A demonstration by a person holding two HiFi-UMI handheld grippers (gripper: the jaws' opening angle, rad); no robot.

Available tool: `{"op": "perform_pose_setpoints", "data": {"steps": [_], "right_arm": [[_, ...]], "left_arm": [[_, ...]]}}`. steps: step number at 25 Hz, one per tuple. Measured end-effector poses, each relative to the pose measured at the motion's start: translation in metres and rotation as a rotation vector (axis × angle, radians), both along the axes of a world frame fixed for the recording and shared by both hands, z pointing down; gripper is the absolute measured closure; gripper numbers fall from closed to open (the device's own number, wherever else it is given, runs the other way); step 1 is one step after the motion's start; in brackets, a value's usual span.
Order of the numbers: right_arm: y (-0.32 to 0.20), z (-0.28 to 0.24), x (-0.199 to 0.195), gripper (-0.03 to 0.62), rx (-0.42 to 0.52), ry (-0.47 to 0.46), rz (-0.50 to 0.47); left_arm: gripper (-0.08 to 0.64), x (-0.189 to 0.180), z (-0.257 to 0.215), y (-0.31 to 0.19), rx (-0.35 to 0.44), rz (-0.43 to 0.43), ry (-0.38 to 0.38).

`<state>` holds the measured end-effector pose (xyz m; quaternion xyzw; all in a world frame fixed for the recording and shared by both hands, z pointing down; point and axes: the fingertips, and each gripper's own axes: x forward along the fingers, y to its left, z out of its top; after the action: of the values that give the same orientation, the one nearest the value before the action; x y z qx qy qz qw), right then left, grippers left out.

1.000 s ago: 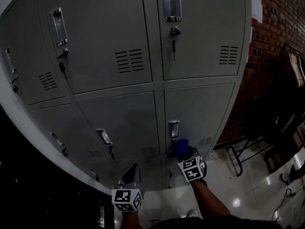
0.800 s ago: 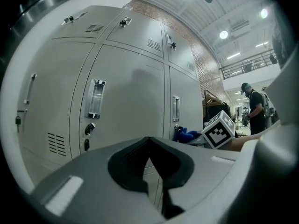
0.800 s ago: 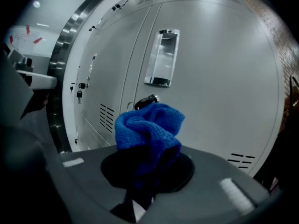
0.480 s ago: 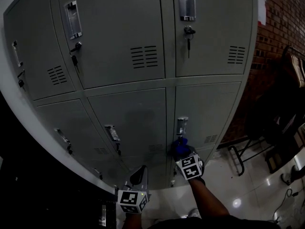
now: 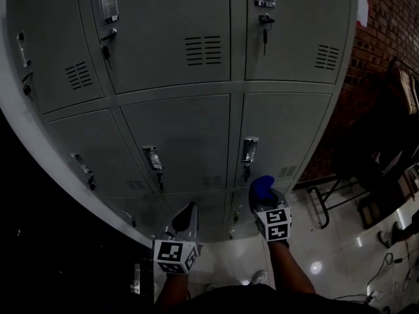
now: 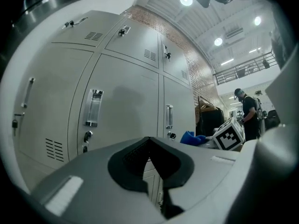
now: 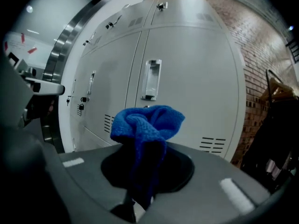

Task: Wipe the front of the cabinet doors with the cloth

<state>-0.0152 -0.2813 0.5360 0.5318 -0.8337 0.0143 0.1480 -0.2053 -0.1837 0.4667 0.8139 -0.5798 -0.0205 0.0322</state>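
Faced a tall grey cabinet (image 5: 190, 57) of locker doors, with a brick wall (image 5: 386, 18) to its right and a glossy floor (image 5: 327, 241) below. Caught a person (image 6: 247, 111) standing far off, seen in the left gripper view. Held the left tongs (image 5: 186, 209) low before the bottom middle door, jaws pressed together on nothing. Held the right tongs (image 5: 264, 196) beside them, before the lower right door (image 5: 288, 129) and just under its handle (image 5: 249, 149). Had them clenched on the blue cloth (image 7: 147, 122), bunched above the jaw tips; could not tell whether it touched the door.
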Motion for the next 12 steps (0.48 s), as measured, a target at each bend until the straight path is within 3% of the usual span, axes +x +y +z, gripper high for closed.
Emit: {"op": "perform_pose_setpoints", "data": {"steps": [6, 12], "right_arm": [[0.011, -0.023, 0.008, 0.534, 0.066, -0.023, 0.043], [0.019, -0.055, 0.011, 0.534, 0.124, -0.04, 0.027]], "left_arm": [[0.546, 0.028, -0.006, -0.005, 0.015, 0.066, -0.021], [0.546, 0.031, -0.009, -0.016, 0.018, 0.054, -0.025]]}}
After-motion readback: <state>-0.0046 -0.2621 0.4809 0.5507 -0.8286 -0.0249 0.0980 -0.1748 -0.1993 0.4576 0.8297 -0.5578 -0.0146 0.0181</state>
